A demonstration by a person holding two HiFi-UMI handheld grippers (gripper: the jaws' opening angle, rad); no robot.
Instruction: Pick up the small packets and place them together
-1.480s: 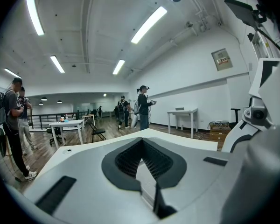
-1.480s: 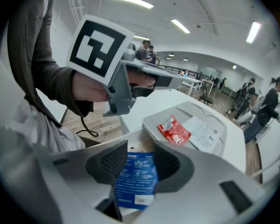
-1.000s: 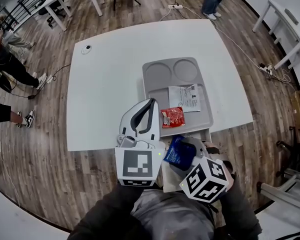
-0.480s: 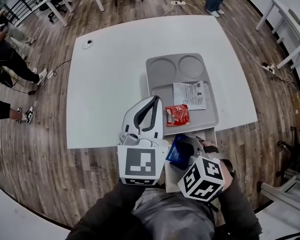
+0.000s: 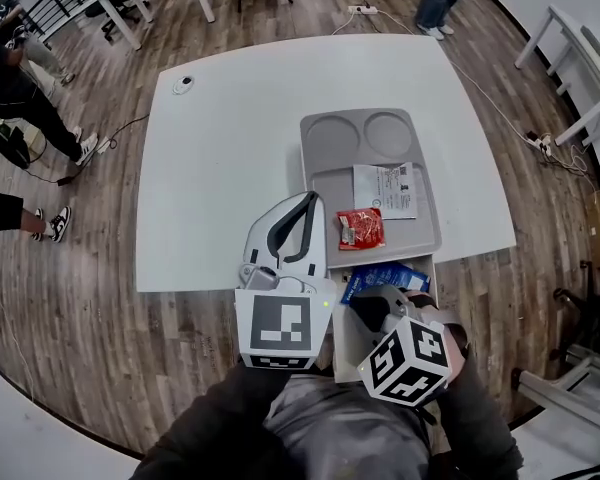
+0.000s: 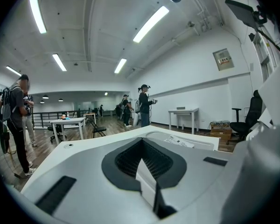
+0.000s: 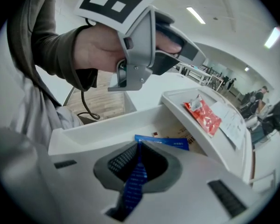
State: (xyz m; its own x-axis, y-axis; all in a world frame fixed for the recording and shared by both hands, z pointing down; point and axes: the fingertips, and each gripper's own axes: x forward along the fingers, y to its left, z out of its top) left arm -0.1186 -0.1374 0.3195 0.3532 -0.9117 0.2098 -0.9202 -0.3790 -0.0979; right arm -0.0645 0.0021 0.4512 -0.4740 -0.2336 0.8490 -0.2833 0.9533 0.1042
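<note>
- Clamping one end of a flat, glossy blue packet (image 7: pixel 165 143), the right gripper (image 7: pixel 139 146) has just been closing its jaws, and the ribbed dark pads now press the foil edge-on between them.
- The rest of that blue packet (image 5: pixel 390 276) sticks out beyond the right gripper (image 5: pixel 368 303), over the open white bin (image 5: pixel 342 343) at the table's near edge, just beside the tray's near rim.
- A crinkled red packet (image 5: pixel 361 227) lies on the smooth grey moulded tray (image 5: pixel 320 168), in its large rectangular section near the front.
- Just beyond it, a printed white paper sheet (image 5: pixel 385 189) lies flat; two round recesses fill the tray's far end.
- The left gripper (image 5: pixel 308 200) hangs over the matte white table (image 5: pixel 230 148), left of the tray, its curved jaws meeting at the tips around an oval gap.
- In its own view the left gripper (image 6: pixel 142 146) has nothing between its textured black pads.
</note>
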